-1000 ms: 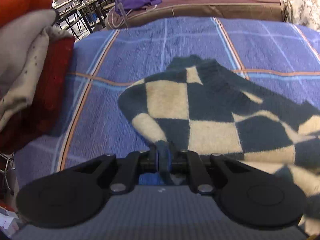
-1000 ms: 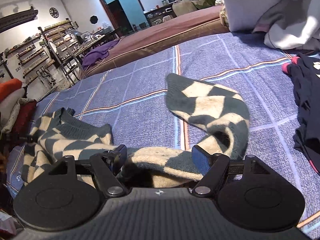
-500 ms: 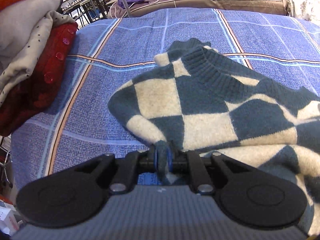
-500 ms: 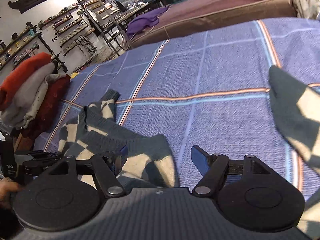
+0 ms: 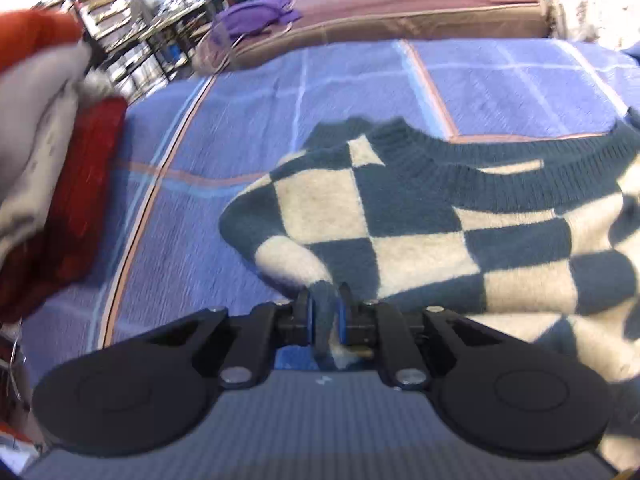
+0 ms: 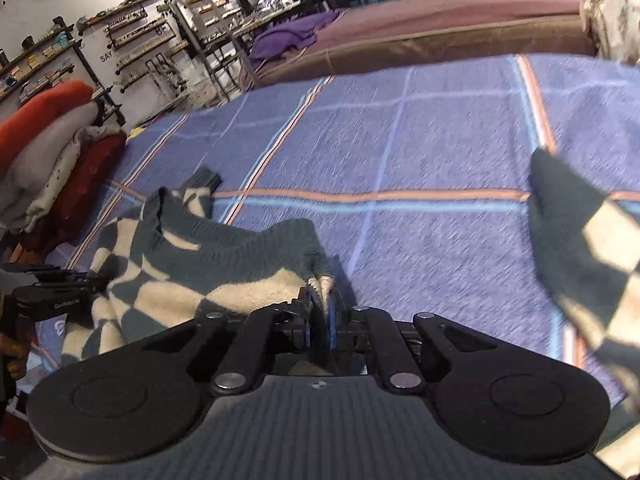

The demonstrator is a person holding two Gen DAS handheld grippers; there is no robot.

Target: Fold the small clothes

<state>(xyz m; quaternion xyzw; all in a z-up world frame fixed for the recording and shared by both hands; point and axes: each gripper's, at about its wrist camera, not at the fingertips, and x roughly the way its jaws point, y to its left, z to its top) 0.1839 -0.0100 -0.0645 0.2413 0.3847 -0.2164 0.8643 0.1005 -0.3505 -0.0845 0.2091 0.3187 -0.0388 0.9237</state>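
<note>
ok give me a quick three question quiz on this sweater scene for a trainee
1. True or false: both grippers are shut on the checkered sweater.
2. What covers the bed: A) plaid blue blanket B) white sheet C) bare mattress?
3. Fill in: the pile of folded clothes lies to the sweater's ____ in the right wrist view.

Key:
1. True: left gripper and right gripper each pinch an edge.
2. A, the blanket.
3. Left.

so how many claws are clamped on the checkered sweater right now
2. The left claw pinches a fold at the near left edge of the checkered sweater. The right claw has just closed on another edge of it, further to the right.
</note>
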